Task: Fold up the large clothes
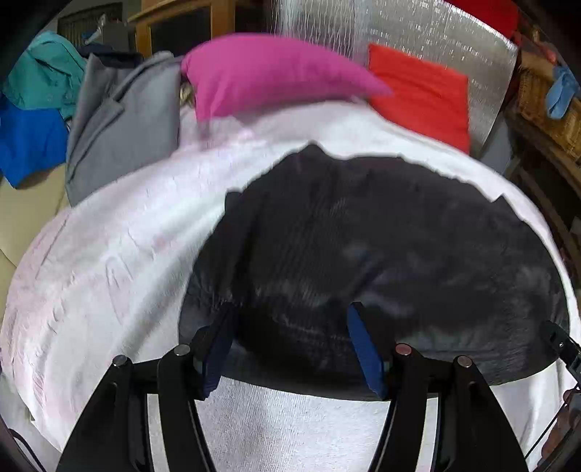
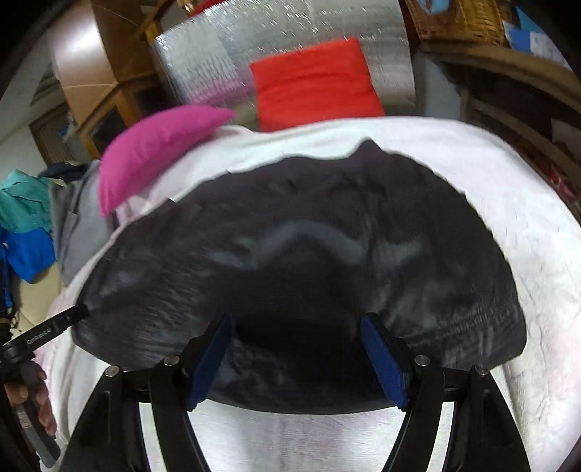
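Observation:
A large black garment [image 1: 363, 236] [image 2: 290, 236] lies spread flat on a white towel-covered surface [image 1: 109, 254] [image 2: 508, 218]. My left gripper [image 1: 290, 308] hovers over the garment's near left part. Its blue pads [image 1: 366, 352] stand wide apart with only flat cloth below them. My right gripper [image 2: 297, 319] is open too, over the garment's near edge, and nothing is pinched between its fingers [image 2: 385, 363]. The left gripper's tip [image 2: 61, 325] reaches the garment's left edge in the right wrist view, with a hand [image 2: 36, 392] behind it. The right gripper shows only as a sliver [image 1: 563, 345] at the left wrist view's right edge.
A pink pillow [image 1: 272, 69] [image 2: 156, 145] and a red cushion [image 1: 425, 90] [image 2: 312, 83] rest at the far side against a silver foil mat [image 1: 435, 32]. Grey cloth [image 1: 123, 123], teal cloth [image 1: 43, 72] and blue cloth [image 1: 29, 141] are piled far left. A wicker basket [image 2: 457, 18] stands far right.

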`<state>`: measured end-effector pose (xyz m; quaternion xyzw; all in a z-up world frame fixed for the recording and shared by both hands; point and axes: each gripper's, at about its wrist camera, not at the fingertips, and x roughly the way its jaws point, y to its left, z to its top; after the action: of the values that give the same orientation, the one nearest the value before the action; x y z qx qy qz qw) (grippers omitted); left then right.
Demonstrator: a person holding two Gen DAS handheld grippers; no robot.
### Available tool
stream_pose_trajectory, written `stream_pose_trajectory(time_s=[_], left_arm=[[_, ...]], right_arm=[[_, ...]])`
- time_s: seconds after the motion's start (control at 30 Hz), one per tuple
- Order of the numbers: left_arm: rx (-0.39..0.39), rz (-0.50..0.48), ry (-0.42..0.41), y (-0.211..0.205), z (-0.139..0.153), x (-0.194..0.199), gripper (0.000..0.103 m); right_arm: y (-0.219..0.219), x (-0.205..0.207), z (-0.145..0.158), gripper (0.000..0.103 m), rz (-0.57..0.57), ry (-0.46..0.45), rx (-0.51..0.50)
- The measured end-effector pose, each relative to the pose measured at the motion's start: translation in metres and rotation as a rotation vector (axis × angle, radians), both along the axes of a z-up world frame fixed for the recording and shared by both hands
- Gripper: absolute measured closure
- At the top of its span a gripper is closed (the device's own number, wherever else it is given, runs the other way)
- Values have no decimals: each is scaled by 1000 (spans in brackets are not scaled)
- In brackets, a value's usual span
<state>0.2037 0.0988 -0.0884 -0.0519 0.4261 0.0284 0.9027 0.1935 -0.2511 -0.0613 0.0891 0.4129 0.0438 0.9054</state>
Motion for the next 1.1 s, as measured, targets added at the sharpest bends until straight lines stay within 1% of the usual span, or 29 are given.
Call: stream_pose_trajectory(time_s=[0.1, 0.33, 0.43, 0.5, 0.57, 0.6, 0.67, 0.7, 0.73, 0.77, 0.83, 0.93, 1.0, 1.03, 1.07, 1.1], left_arm=[[40, -2, -5, -3, -8, 1, 37], [47, -8, 6, -1, -13, 3, 36], [49, -3, 13, 0, -8, 1, 36], [41, 0, -3, 2, 0, -5, 36], [35, 3, -29, 4, 6, -11, 36], [29, 6, -30, 6, 6, -12, 36], [7, 8, 16, 9, -5, -9, 36], [6, 8, 39, 11, -13, -6, 33], [21, 8, 40, 11, -18, -6, 30], [27, 7, 33, 10, -18, -8, 29], [-5, 2, 21, 14, -11, -9, 30], [-82, 2, -36, 32, 6, -9, 30], [-113, 13, -63, 46, 14, -3, 29], [-145, 7, -59, 55, 14, 5, 28], [-197, -11, -38, 64, 12, 16, 28], [-233, -25, -27, 68, 9, 23, 28]], right_arm=[[-1, 0, -7, 26, 11, 0, -3], [-2, 0, -10, 26, 12, 20, -6], [-5, -2, 3, 26, -5, 7, 6], [-14, -10, 17, 26, -30, -37, 11], [-28, -12, 25, 26, -59, -51, 8], [-35, -12, 24, 26, -76, -46, 5], [-52, -9, 16, 26, -117, -10, 9], [-63, -7, 7, 26, -138, 29, 31], [-72, -7, 1, 26, -151, 52, 63], [-77, -7, 0, 26, -154, 52, 83], [-82, -11, 7, 26, -142, 33, 114], [-97, -17, 22, 26, -137, -8, 150], [-112, -15, 30, 26, -153, -25, 154], [-124, -11, 33, 24, -167, -23, 162], [-131, -7, 34, 24, -175, -15, 171], [-143, 1, 33, 24, -182, 5, 191]])
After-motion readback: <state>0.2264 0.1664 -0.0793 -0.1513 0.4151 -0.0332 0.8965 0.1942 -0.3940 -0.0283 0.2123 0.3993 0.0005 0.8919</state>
